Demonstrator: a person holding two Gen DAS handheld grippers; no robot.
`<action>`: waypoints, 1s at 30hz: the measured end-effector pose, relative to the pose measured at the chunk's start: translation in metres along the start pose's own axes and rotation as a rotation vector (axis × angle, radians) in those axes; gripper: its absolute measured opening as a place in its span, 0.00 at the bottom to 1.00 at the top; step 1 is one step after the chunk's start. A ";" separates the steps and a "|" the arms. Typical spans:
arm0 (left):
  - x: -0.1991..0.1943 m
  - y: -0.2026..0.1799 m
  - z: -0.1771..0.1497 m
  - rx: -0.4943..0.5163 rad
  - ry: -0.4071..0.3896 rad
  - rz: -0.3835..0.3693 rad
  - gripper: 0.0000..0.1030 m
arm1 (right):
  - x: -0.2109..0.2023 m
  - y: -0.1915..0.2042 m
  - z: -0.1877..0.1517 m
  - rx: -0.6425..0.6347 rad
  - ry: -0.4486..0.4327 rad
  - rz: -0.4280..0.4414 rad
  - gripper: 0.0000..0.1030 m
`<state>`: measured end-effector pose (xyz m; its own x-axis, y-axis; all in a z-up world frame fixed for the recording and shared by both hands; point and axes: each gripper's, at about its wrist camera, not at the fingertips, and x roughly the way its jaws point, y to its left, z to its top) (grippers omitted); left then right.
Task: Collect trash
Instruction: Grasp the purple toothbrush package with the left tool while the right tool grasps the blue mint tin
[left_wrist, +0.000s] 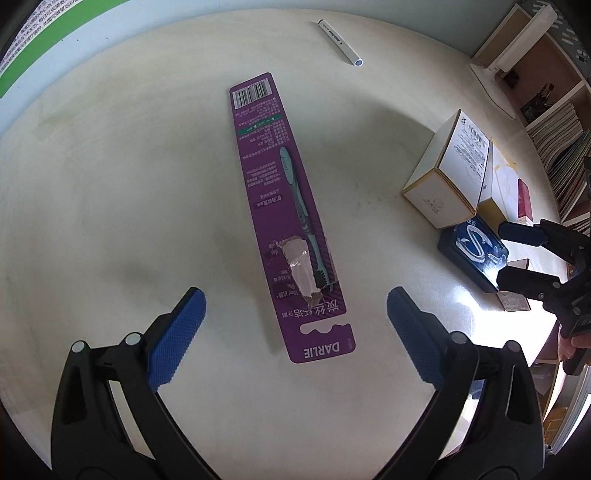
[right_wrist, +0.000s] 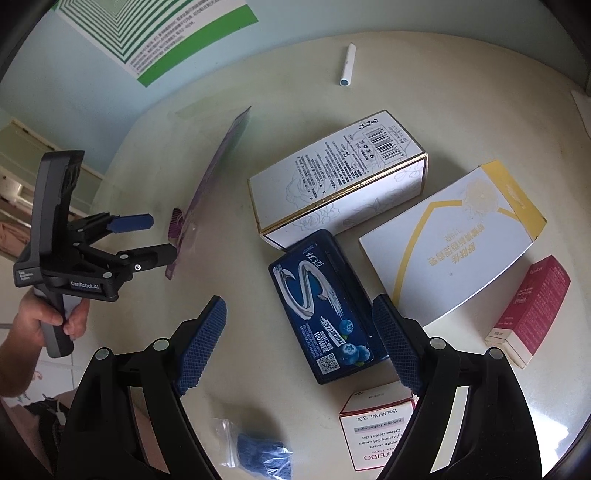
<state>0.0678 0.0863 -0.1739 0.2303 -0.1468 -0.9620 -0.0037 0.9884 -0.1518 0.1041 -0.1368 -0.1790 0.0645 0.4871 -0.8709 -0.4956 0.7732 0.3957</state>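
A long purple toothbrush package (left_wrist: 284, 206) lies on the round pale table (left_wrist: 110, 184), its near end slightly off the surface. My left gripper (left_wrist: 295, 299) is open, its blue pads on either side of that near end and not touching it. In the right wrist view the left gripper (right_wrist: 159, 238), held by a hand (right_wrist: 55, 317), straddles the package (right_wrist: 218, 166) edge-on. A dark blue gum box (right_wrist: 321, 306) lies flat between the pads of my open right gripper (right_wrist: 300, 302); the right pad is close to its edge, the left pad well apart. The right gripper (left_wrist: 503, 251) is over the box (left_wrist: 472, 254).
A white gold-edged carton (right_wrist: 332, 177), a white and yellow box (right_wrist: 454, 251), a red box (right_wrist: 532, 306), a small red-trimmed cream box (right_wrist: 376, 432) and a small plastic bag of blue bits (right_wrist: 255, 446) surround the gum box. A white pen (right_wrist: 347, 64) lies far back. Shelves (left_wrist: 554, 122) stand beyond the table.
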 end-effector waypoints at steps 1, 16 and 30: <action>0.001 -0.001 0.001 0.001 0.001 0.000 0.93 | 0.001 0.001 0.000 -0.010 0.003 -0.004 0.79; 0.025 -0.011 0.015 0.017 0.023 -0.003 0.81 | 0.014 0.011 0.001 -0.172 0.007 -0.173 0.79; 0.023 -0.015 0.012 0.082 -0.019 0.043 0.36 | 0.030 0.013 -0.003 -0.161 0.044 -0.209 0.53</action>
<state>0.0852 0.0690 -0.1911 0.2501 -0.1041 -0.9626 0.0659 0.9937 -0.0904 0.0972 -0.1134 -0.2009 0.1436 0.3032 -0.9420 -0.6068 0.7789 0.1582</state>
